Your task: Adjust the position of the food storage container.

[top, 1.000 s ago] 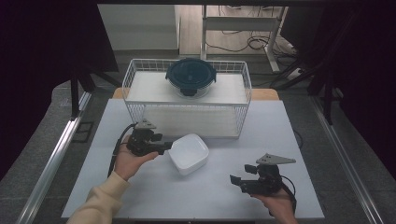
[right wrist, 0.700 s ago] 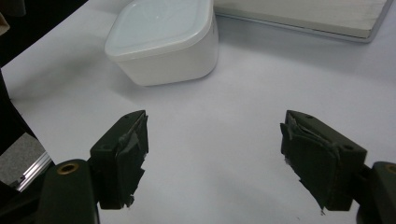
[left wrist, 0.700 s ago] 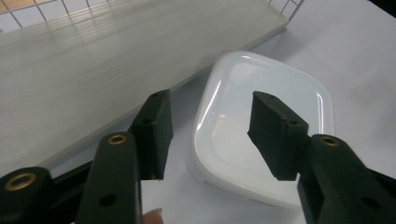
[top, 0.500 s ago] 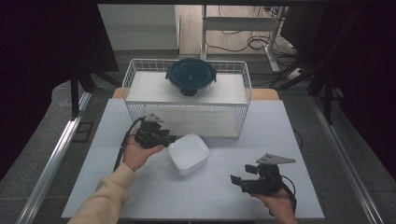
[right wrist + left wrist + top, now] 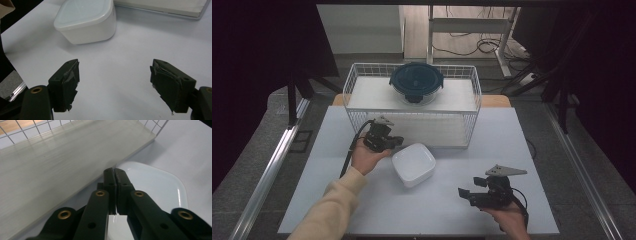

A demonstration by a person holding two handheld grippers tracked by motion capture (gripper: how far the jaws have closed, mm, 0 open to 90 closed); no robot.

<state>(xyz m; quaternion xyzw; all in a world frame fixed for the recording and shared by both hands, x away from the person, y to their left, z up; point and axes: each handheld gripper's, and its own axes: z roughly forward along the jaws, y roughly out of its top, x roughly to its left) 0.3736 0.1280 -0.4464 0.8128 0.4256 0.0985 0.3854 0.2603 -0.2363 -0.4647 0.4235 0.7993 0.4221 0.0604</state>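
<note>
The left gripper (image 5: 114,173), jaws clenched on the rim of the white box (image 5: 413,164) just beside it, holds stiff, light, probably slippery plastic; the right gripper (image 5: 115,82) is released.

In the left gripper view, the near rim of the white container (image 5: 160,185) is hidden behind the jaws, and what may be a wire basket (image 5: 30,130) is cut off at the upper edge.

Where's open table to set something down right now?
Bare table runs between the white container and the right gripper, plus the right side beside the wire basket. It is crowded where the left gripper meets container and basket.
</note>
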